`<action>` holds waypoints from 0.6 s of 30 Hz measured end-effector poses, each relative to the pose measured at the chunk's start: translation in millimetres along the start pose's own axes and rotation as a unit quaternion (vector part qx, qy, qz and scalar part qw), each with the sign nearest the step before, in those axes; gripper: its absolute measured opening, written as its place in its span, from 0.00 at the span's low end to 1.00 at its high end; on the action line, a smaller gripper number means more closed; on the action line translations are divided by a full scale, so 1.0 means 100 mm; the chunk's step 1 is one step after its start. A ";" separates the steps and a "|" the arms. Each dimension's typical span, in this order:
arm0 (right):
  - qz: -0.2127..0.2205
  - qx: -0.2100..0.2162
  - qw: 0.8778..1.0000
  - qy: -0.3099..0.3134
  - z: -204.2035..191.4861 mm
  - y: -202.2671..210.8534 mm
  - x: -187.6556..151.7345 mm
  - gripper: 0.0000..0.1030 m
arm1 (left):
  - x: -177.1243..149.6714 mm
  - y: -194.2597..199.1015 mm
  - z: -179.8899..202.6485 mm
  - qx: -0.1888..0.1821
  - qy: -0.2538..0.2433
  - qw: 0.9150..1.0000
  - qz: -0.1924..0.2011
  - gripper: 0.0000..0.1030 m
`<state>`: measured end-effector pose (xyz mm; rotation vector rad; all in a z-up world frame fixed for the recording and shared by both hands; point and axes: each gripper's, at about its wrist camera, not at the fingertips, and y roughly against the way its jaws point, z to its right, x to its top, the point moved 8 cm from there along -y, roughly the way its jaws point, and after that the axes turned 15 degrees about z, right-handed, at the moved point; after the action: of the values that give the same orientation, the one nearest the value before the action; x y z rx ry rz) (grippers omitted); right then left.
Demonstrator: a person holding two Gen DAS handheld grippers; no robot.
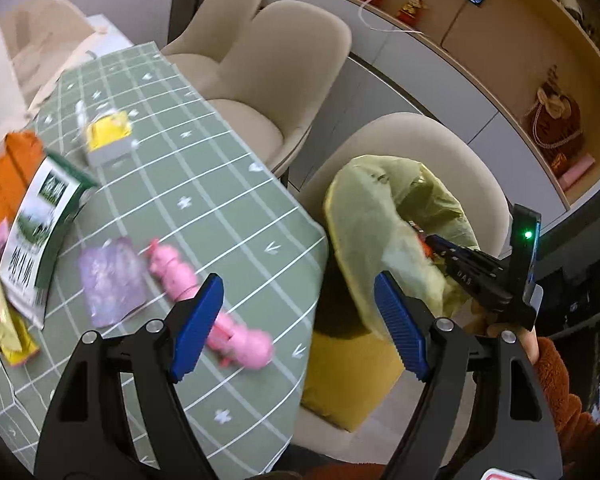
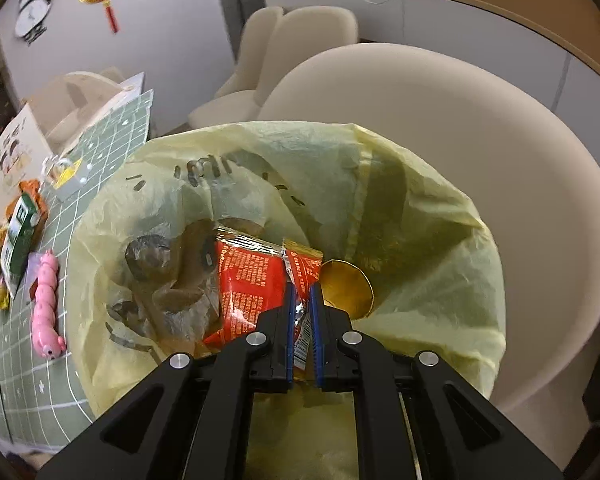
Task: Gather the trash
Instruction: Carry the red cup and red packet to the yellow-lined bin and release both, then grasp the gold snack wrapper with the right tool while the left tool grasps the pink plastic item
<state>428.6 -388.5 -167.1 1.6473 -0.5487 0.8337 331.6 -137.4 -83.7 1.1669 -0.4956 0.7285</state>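
Observation:
A yellow-green trash bag (image 2: 400, 200) stands open on a beige chair beside the table; it also shows in the left wrist view (image 1: 380, 208). My right gripper (image 2: 303, 312) is shut on a red snack wrapper (image 2: 252, 280) and holds it inside the bag's mouth; this gripper shows in the left wrist view (image 1: 440, 246). My left gripper (image 1: 296, 320) is open and empty above the table's corner. A pink caterpillar toy (image 1: 236, 332) and a purple wrapper (image 1: 112, 280) lie just ahead of it.
On the green checked tablecloth (image 1: 204, 184) lie a green-white milk carton (image 1: 40, 232), an orange packet (image 1: 8, 176), yellow wrappers (image 1: 4, 320) and a yellow-grey box (image 1: 108, 140). Beige chairs (image 1: 280, 80) stand past the table. A gold disc (image 2: 346, 288) lies in the bag.

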 end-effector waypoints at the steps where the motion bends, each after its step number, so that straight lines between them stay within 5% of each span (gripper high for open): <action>1: 0.001 -0.007 1.000 -0.002 0.00 0.04 -0.01 0.11 | -0.02 0.03 -0.05 -0.002 0.002 1.000 0.001 0.72; 5: 0.013 -0.007 1.000 -0.002 -0.11 0.26 -0.06 0.35 | -0.05 0.14 -0.27 -0.011 0.012 1.000 0.001 0.72; 18: 0.055 -0.100 0.993 -0.022 -0.49 0.97 -0.17 0.36 | -0.05 0.71 -1.17 -0.042 0.035 0.998 0.020 0.72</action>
<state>334.9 -365.0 -114.3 1.4656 -0.7347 0.7972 273.7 -13.4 -80.1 1.0522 -0.4869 0.7731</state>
